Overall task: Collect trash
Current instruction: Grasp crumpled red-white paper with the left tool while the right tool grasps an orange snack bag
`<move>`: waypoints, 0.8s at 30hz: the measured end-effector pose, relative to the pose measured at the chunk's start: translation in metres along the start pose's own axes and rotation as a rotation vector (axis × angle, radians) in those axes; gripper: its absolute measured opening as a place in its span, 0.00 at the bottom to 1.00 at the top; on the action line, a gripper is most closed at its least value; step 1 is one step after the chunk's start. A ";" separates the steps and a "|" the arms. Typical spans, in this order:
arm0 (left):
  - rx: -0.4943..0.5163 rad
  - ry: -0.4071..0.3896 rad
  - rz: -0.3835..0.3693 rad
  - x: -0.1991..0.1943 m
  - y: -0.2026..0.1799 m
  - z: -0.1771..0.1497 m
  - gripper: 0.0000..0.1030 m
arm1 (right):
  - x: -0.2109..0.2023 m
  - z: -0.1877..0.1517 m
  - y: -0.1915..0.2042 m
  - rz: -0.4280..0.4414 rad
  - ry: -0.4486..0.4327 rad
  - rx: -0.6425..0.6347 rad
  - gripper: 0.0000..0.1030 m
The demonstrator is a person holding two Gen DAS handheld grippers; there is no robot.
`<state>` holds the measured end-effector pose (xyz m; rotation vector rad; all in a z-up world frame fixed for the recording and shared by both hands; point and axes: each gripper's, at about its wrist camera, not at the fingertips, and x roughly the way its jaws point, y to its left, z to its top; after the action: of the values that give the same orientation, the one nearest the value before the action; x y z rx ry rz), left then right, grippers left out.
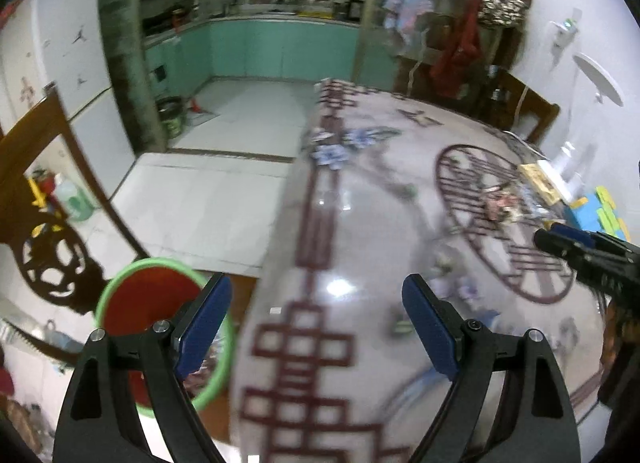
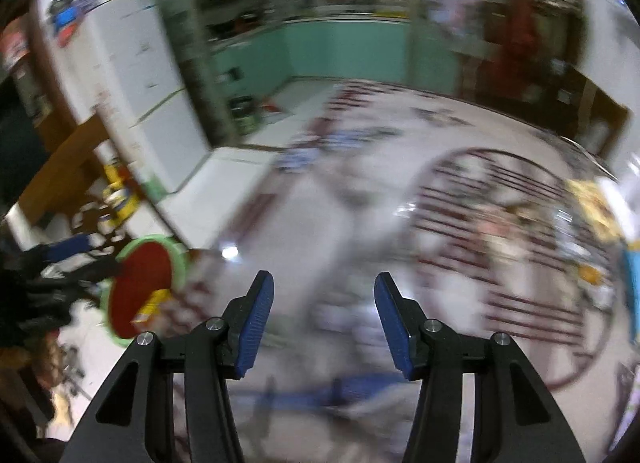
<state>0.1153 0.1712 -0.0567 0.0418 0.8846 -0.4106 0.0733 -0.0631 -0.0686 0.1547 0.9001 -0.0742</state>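
A bin with a green rim (image 1: 160, 262) and a red liner stands on the floor left of the table. My left gripper (image 1: 320, 323) hangs open and empty above the table's left edge, its left finger over the bin. Crumpled wrappers (image 1: 496, 203) lie in the round pattern at the right, and blue-and-white wrappers (image 1: 332, 151) lie near the far edge. In the blurred right wrist view my right gripper (image 2: 324, 315) is open above the table (image 2: 304, 223) with nothing between its pads. The bin (image 2: 152, 241) is to its left, with a yellow packet (image 2: 154, 303) inside.
A carved wooden chair (image 1: 48, 263) stands left of the bin, and a white fridge (image 1: 68, 63) behind it. Boxes and blue blocks (image 1: 592, 211) crowd the table's right edge. The right gripper's fingers (image 1: 568, 231) reach in from the right. A kitchen with teal cabinets lies beyond.
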 end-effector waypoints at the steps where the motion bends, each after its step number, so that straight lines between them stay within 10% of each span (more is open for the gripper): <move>1: 0.002 0.002 -0.007 0.000 -0.011 0.001 0.85 | -0.005 -0.001 -0.030 -0.038 -0.002 0.027 0.50; 12: 0.032 -0.002 -0.121 0.010 -0.144 0.021 0.91 | 0.002 0.002 -0.303 -0.222 0.076 0.181 0.55; 24: 0.099 0.049 -0.171 0.072 -0.259 0.043 0.94 | 0.084 -0.011 -0.353 -0.151 0.252 0.132 0.52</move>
<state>0.0928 -0.0996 -0.0494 0.0680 0.9189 -0.6152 0.0709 -0.4095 -0.1779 0.2220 1.1579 -0.2596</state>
